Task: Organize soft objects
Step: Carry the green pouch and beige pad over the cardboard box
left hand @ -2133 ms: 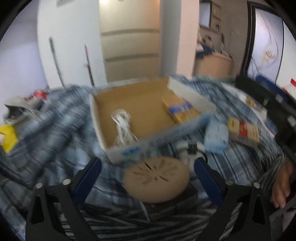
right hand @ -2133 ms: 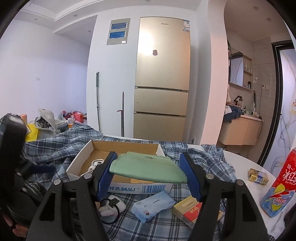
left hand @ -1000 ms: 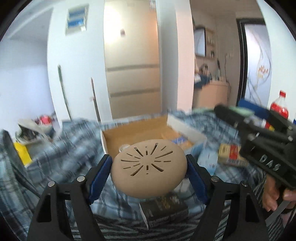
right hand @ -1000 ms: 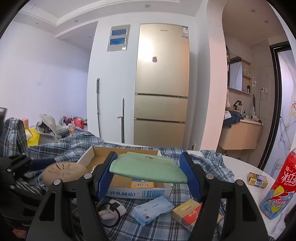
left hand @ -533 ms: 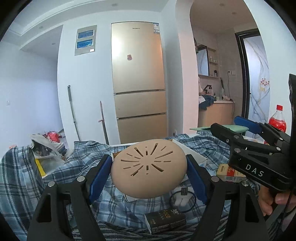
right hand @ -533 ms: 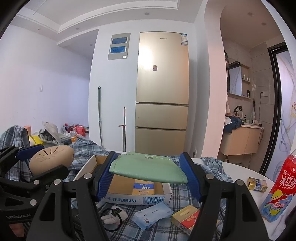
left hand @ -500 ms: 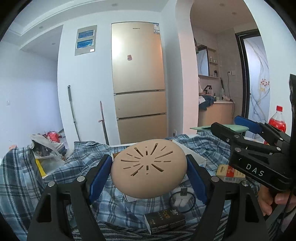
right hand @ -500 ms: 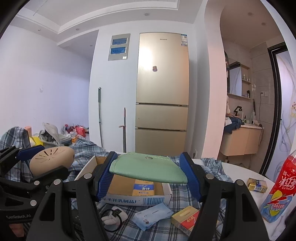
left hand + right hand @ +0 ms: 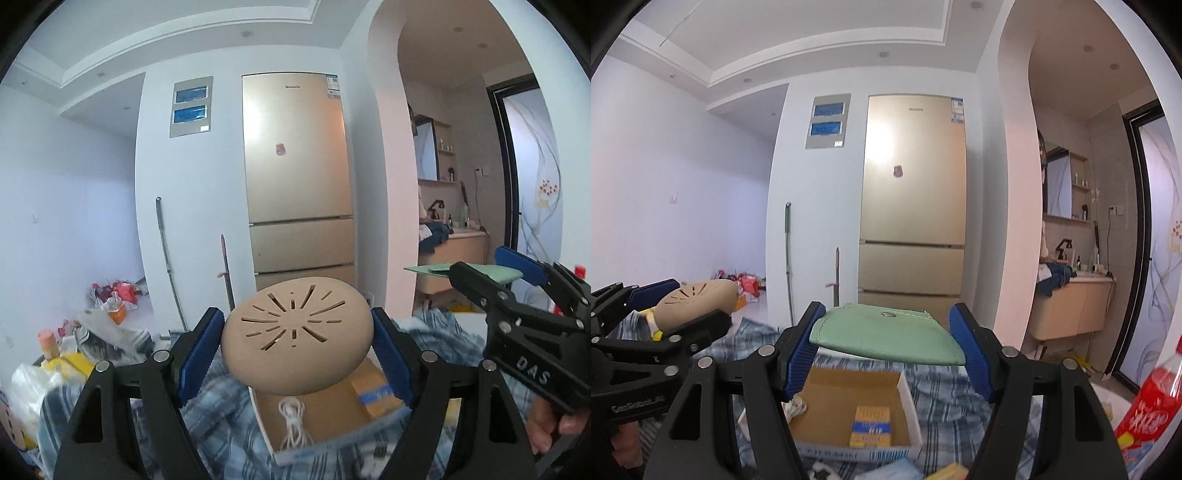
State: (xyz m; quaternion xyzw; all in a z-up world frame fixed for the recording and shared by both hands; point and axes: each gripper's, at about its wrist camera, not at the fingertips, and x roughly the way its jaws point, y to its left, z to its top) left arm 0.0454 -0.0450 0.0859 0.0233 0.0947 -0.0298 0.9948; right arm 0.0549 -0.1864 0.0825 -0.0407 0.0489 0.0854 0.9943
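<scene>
Left gripper (image 9: pixel 297 363) pinched a tan slotted pad (image 9: pixel 296 334) above the cardboard box (image 9: pixel 325 413). Right gripper (image 9: pixel 886 350) clamped a green pouch (image 9: pixel 886 338), also held over the box. Inside the box: a white cable (image 9: pixel 293 424) and a yellow-blue packet (image 9: pixel 870 424). Red bottle (image 9: pixel 1148 402) right of the box; gold fridge (image 9: pixel 912 199) behind it.

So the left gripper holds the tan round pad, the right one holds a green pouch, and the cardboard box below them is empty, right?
Not empty. The right wrist view shows a small yellow and blue packet in the cardboard box. The rest holds: the left gripper holds the tan round pad, the right gripper the green pouch.
</scene>
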